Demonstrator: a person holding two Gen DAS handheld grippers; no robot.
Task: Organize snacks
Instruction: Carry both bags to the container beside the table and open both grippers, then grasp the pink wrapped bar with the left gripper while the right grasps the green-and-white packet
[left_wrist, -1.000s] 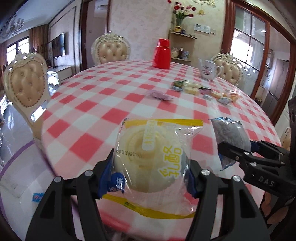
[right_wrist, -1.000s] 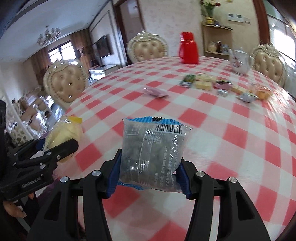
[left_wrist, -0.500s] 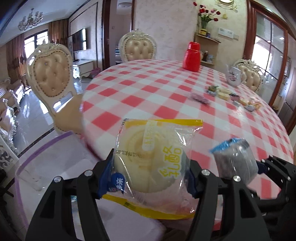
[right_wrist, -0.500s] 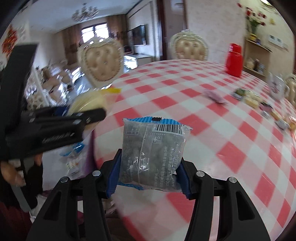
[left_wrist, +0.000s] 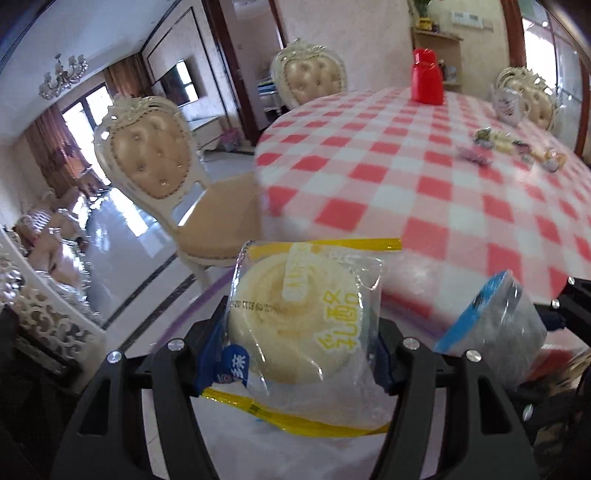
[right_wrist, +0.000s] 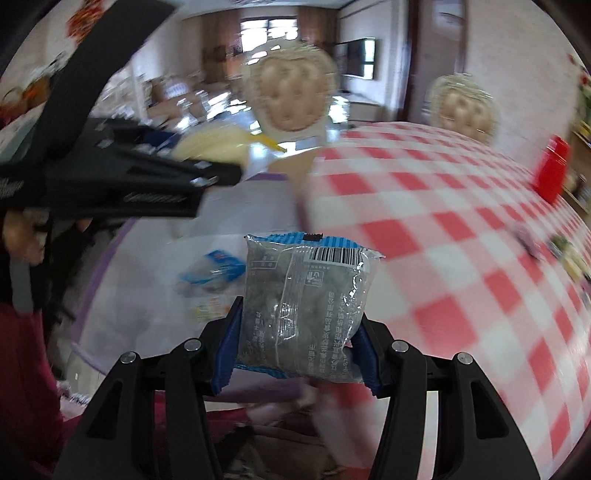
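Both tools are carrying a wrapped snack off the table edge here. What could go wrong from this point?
The left tool grips the yellow-trimmed pastry pack by its loose wrapper sides, so it could slip out. The right tool pinches only the lower part of the grey snack pack. The tools ride close together and could knock each other.

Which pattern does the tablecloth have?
Red and white checked cloth tablecloth; clearest in the left wrist view.

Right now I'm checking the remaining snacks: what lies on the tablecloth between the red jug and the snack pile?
Bare checked tablecloth between red jug and snack pile, in the left wrist view.
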